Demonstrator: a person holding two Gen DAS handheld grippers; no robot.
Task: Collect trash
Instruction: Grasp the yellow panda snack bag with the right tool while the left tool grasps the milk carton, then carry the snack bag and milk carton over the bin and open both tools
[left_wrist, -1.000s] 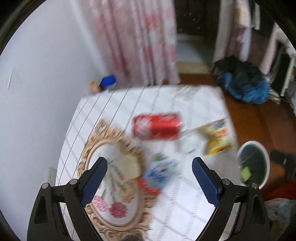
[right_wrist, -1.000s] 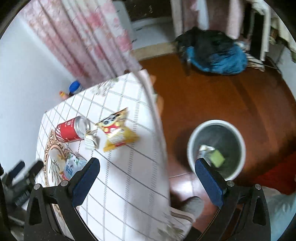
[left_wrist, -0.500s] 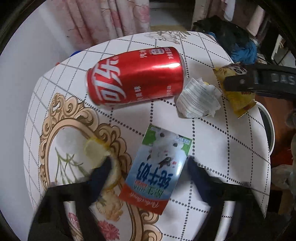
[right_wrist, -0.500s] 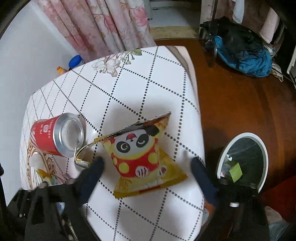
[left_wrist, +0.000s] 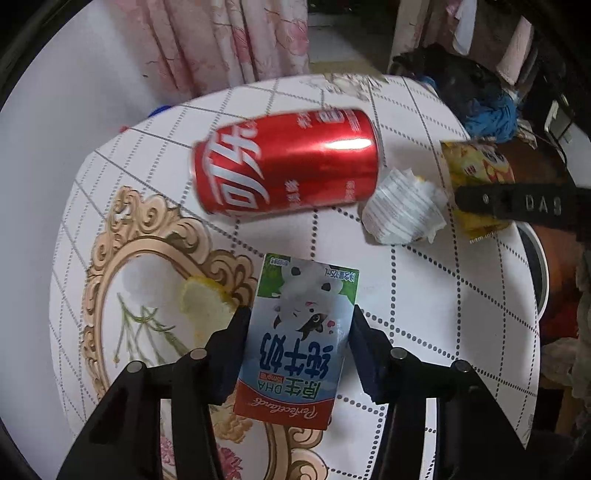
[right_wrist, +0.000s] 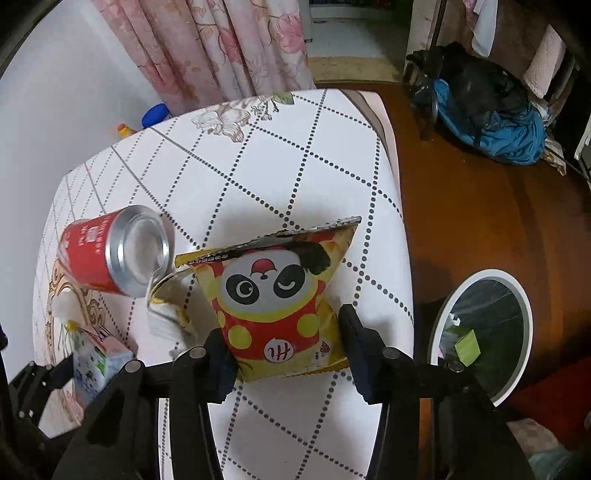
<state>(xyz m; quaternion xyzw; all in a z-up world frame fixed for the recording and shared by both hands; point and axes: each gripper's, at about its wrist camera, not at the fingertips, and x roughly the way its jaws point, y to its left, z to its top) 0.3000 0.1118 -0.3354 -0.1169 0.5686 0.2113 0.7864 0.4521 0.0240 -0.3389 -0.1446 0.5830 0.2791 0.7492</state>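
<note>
Both hand-held grippers are closing in on trash lying on the checked surface (right_wrist: 295, 155).

The left hand-held gripper (left_wrist: 299, 347) is sitting with its jaws touching both long edges of a small milk carton (left_wrist: 299, 339), blue and white with a red band, lying flat and partly over the surface's ornate printed frame. The right hand-held gripper (right_wrist: 284, 354) is bracketing the lower half of a yellow snack bag (right_wrist: 273, 295) with a winking panda face, its top torn open; whether it is gripping yet, I cannot tell. A red cola can (left_wrist: 288, 170) is lying on its side beside a crumpled white wrapper (left_wrist: 402, 210). A white-rimmed bin (right_wrist: 480, 332) is standing on the wooden floor just beside the surface.
</note>
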